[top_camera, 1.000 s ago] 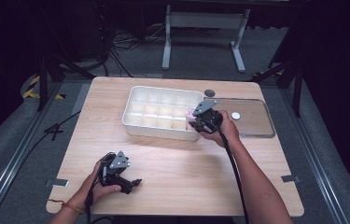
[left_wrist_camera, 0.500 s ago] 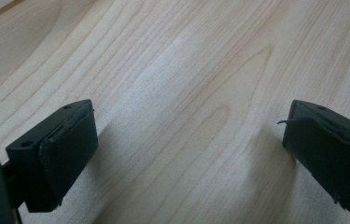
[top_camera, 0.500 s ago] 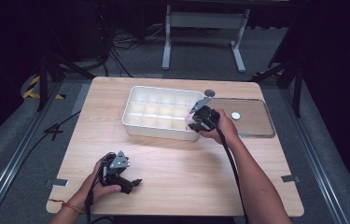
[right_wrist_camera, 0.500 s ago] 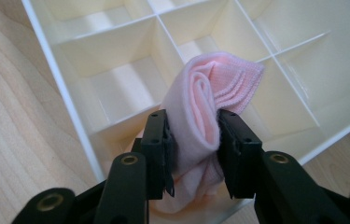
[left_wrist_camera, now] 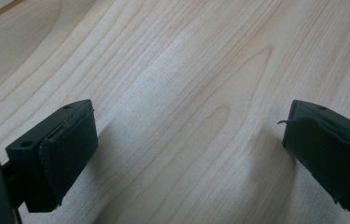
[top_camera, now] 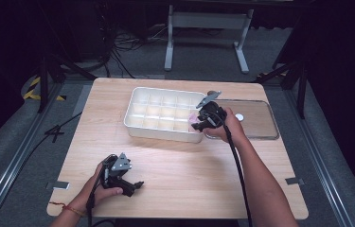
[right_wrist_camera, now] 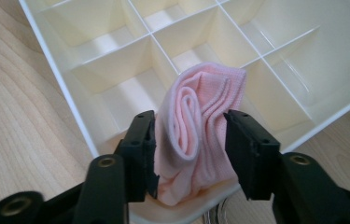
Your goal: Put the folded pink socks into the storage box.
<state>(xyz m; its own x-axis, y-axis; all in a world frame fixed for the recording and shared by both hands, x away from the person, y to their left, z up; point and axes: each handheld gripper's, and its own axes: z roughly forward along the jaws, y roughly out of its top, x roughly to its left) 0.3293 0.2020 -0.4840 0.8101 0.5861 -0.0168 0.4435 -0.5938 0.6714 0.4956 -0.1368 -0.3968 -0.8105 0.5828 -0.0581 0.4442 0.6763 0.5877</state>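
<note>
A rolled pink cloth (right_wrist_camera: 200,126) is pinched between the jaws of my right gripper (right_wrist_camera: 190,140), held over the near right corner of a white compartment tray (right_wrist_camera: 70,100). In the high view the right gripper (top_camera: 199,119) hovers at the tray's (top_camera: 139,128) right end, and the pink cloth (top_camera: 193,117) peeks out beside it. My left gripper (top_camera: 135,185) rests low over the bare wood near the table's front left, jaws wide apart. In the left gripper view its pads (left_wrist_camera: 67,154) have nothing but tabletop between them.
A clear lid (top_camera: 255,120) with a small white disc (top_camera: 239,117) on it lies flat to the right of the tray. The tray's compartments look empty. A metal stand and cables sit on the floor beyond the table's far edge.
The right gripper has shifted slightly left and down toward the tray's right end with the pink cloth. The left gripper has stayed put.
</note>
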